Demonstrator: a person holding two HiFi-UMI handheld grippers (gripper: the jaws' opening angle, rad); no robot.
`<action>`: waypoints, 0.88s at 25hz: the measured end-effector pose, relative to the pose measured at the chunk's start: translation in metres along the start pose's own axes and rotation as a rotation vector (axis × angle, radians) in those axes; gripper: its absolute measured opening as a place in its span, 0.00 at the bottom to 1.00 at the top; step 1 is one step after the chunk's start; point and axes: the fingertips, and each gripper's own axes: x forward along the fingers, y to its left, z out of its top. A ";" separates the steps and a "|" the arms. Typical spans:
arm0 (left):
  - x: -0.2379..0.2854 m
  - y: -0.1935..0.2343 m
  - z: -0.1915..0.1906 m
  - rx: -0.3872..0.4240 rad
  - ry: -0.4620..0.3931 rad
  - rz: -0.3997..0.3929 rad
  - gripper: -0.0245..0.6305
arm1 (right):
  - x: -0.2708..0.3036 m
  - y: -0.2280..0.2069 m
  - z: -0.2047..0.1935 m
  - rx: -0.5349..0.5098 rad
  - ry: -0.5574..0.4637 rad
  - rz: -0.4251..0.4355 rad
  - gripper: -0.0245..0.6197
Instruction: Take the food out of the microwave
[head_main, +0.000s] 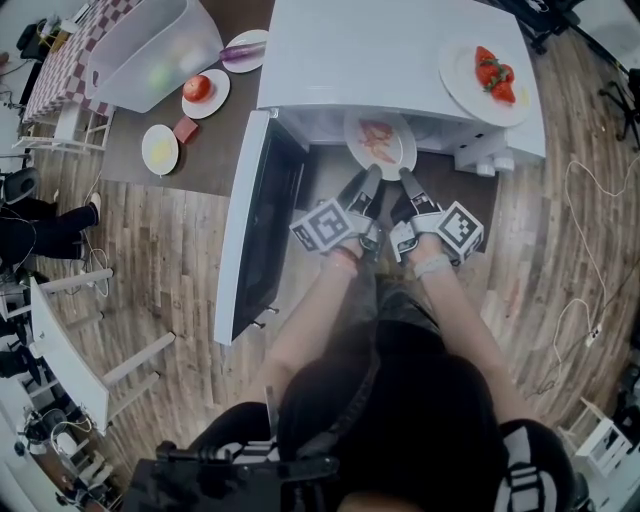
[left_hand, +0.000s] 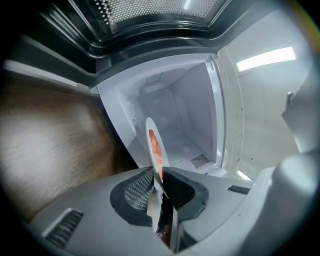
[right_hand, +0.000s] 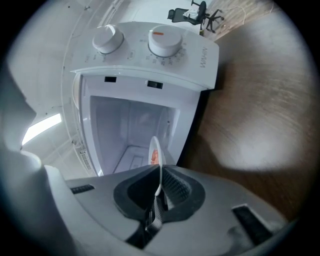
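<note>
Where the microwave (head_main: 400, 50) stands with its door (head_main: 255, 230) swung wide, the plate of food (head_main: 380, 143) sits at the cavity mouth. The left gripper (head_main: 368, 178) pinches the plate's near rim, pads pressing it. The right gripper (head_main: 407, 180) clamps the same rim, just beside. Strawberries (head_main: 495, 72) lie on a plate atop the microwave.

Floor (head_main: 160, 260): grey-brown wood planks. Surface (head_main: 220, 150): dark brown. Table with red-checked cloth (head_main: 65, 65), far left. White frame furniture (head_main: 70, 350), left. Black office chair (right_hand: 196, 11). Ceiling strip light (left_hand: 265, 58), lit.
</note>
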 end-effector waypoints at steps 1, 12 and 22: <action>-0.002 0.000 -0.001 0.000 -0.001 0.001 0.12 | -0.001 -0.001 -0.001 -0.002 0.001 0.000 0.05; -0.022 -0.005 -0.017 0.016 -0.005 0.016 0.11 | -0.025 -0.005 -0.013 0.012 0.013 -0.009 0.06; -0.037 -0.012 -0.029 0.018 -0.016 0.017 0.11 | -0.044 -0.004 -0.023 0.033 0.026 -0.005 0.06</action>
